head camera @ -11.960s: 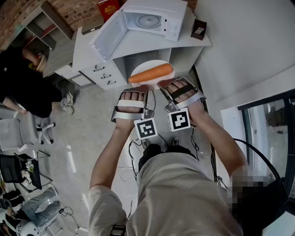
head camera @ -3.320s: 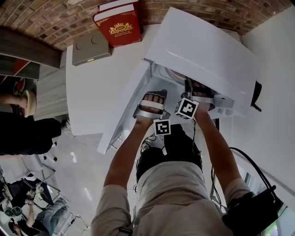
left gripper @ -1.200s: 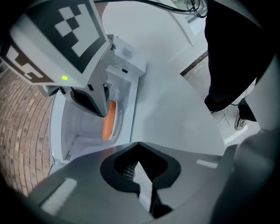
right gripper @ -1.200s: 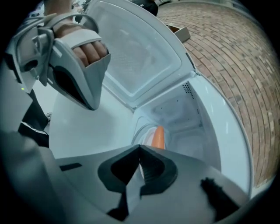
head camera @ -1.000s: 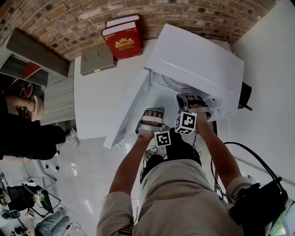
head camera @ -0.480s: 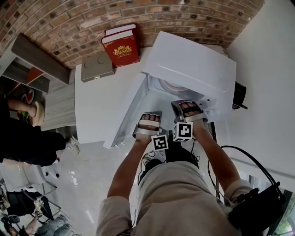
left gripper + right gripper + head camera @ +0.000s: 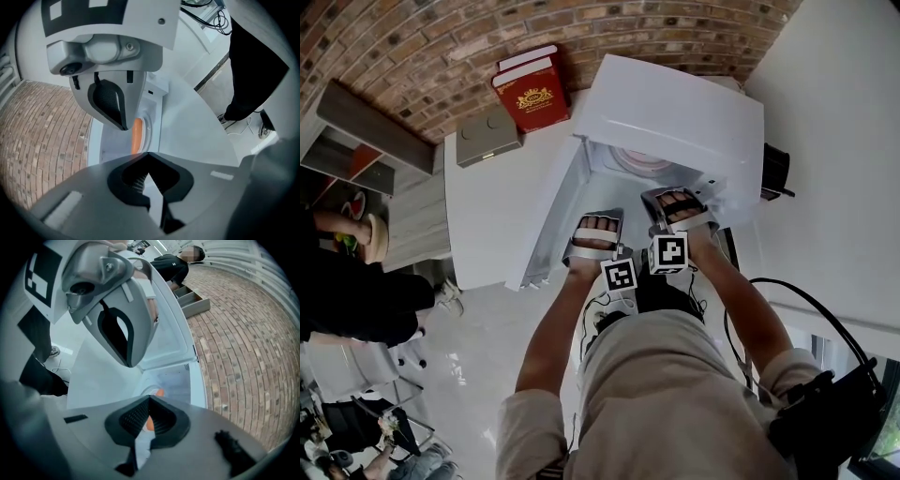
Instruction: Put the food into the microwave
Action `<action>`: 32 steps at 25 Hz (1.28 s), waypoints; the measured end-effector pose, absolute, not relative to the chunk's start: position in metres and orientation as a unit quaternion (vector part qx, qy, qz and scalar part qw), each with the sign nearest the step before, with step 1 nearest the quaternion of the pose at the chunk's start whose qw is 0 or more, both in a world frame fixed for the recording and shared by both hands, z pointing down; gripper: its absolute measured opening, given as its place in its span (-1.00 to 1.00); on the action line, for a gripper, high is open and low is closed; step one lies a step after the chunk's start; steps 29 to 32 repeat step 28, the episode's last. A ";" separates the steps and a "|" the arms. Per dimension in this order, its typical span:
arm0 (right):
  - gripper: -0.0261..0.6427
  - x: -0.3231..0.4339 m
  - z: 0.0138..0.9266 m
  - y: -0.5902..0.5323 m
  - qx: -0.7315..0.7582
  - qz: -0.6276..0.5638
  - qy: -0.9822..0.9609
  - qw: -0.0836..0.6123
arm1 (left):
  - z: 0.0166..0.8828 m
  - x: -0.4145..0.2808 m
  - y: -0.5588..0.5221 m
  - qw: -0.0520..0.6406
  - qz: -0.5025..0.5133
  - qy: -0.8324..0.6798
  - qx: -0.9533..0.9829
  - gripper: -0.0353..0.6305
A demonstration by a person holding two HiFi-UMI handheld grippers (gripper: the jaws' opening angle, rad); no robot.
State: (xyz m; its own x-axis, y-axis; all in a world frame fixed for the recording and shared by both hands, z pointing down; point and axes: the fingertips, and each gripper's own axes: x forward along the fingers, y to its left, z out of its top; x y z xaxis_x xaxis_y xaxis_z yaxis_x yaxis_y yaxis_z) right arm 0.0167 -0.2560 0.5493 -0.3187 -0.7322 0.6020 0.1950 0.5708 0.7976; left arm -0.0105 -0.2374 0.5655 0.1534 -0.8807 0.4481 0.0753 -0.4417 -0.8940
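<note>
The carrot lies on the plate inside the microwave, which stands on the table; a book and a box sit left of it.

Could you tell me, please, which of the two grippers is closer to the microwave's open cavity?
The right gripper: in the head view it sits at the microwave's mouth, while the left gripper hangs farther back by the open door.

Gold print on red book illegible

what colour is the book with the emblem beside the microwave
The book is red, its emblem gold; the head view shows it best.
</note>
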 end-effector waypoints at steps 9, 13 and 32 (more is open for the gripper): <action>-0.89 0.016 0.544 -0.246 0.196 -0.424 -0.699 0.541 | 0.562 -0.010 -0.233 0.424 -0.565 0.314 -0.634 -0.88; -0.89 0.017 0.545 -0.242 0.193 -0.424 -0.699 0.543 | 0.559 -0.008 -0.233 0.420 -0.558 0.321 -0.640 -0.87; -0.89 0.012 0.542 -0.249 0.193 -0.428 -0.695 0.545 | 0.553 -0.005 -0.242 0.412 -0.554 0.327 -0.645 -0.87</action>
